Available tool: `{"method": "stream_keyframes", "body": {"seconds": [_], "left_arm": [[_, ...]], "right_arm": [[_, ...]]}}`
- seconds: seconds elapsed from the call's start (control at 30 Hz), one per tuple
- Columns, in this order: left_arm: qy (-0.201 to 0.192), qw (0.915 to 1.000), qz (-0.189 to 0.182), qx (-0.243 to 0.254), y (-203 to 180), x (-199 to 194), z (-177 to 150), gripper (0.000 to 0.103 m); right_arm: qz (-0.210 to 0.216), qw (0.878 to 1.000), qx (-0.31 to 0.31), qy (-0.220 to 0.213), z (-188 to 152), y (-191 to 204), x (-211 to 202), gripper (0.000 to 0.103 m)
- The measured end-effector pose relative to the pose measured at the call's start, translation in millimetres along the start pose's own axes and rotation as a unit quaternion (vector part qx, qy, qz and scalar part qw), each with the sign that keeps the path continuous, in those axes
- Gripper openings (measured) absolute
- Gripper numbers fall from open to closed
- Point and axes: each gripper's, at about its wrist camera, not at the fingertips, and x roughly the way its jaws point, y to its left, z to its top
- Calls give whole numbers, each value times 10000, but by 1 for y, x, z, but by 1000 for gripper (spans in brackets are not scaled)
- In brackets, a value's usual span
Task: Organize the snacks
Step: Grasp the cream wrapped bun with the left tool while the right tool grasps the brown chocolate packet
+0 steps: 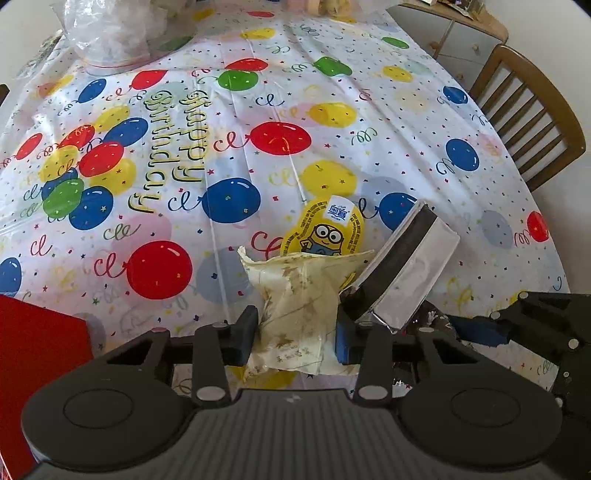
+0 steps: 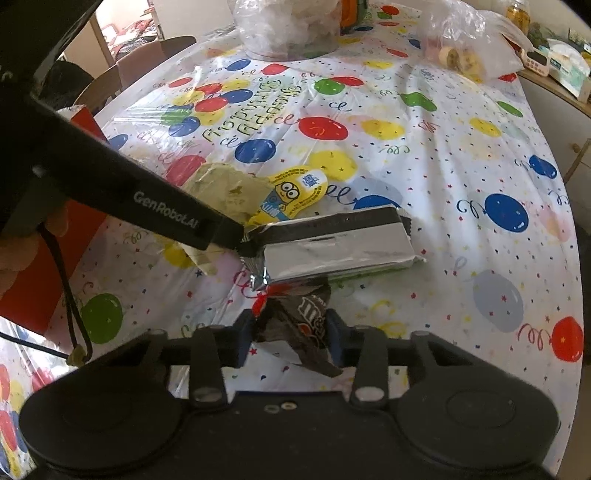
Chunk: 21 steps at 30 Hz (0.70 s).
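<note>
1. Snacks sit bunched together near the front edge of the table (image 1: pixel 369 122), which wears a balloon-print birthday cloth: a cream packet (image 1: pixel 299 295), a yellow cartoon-lidded cup (image 1: pixel 325 230), a silver and black pack (image 1: pixel 410 266) and a dark candy bag (image 2: pixel 303 317).
2. Left gripper (image 1: pixel 295 332) is clenched on the cream packet, its pads pressing the crumpled wrapper from both sides; the packet's top edge leans against the yellow cup.
3. Right gripper (image 2: pixel 290 332) is clamped on the dark candy bag, which lies partly under the near end of the silver and black pack.
4. In the right wrist view the left gripper reaches in from the left, its tip touching the corner of the silver pack, with the cream packet just behind it.
5. A red box (image 1: pixel 40 354) stands at the left edge of the table, close to the left gripper; nothing shows inside it from these views, and I cannot tell whether it is the place meant for the snacks.
6. Judging by the layout, the sorting looks early: all four snacks lie in one loose pile and none appears put away.
7. What seems left is to lift the two held items clear of the pile, place them, then deal with the cup and the silver pack.
8. Clear plastic bags (image 2: pixel 291 26) at the far end of the table lie well apart from the pile.
</note>
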Motion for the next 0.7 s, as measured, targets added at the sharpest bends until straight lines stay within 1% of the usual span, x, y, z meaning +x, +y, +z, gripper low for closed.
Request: {"method": "stream_keyframes", "body": {"seconds": [0.13, 0.33, 0.7], "left_arm": [[-34, 9999, 46, -89, 3, -4, -4, 39], [-57, 9998, 64, -180, 7, -13, -13, 39], [-214, 9992, 44, -337, 9, -48, -34, 39]], "right_arm": [[-31, 10000, 54, 6, -2, 1, -5, 29], [-89, 9997, 217, 33, -5, 2, -16, 29], [-133, 9995, 271, -127, -10, 17, -59, 29]]}}
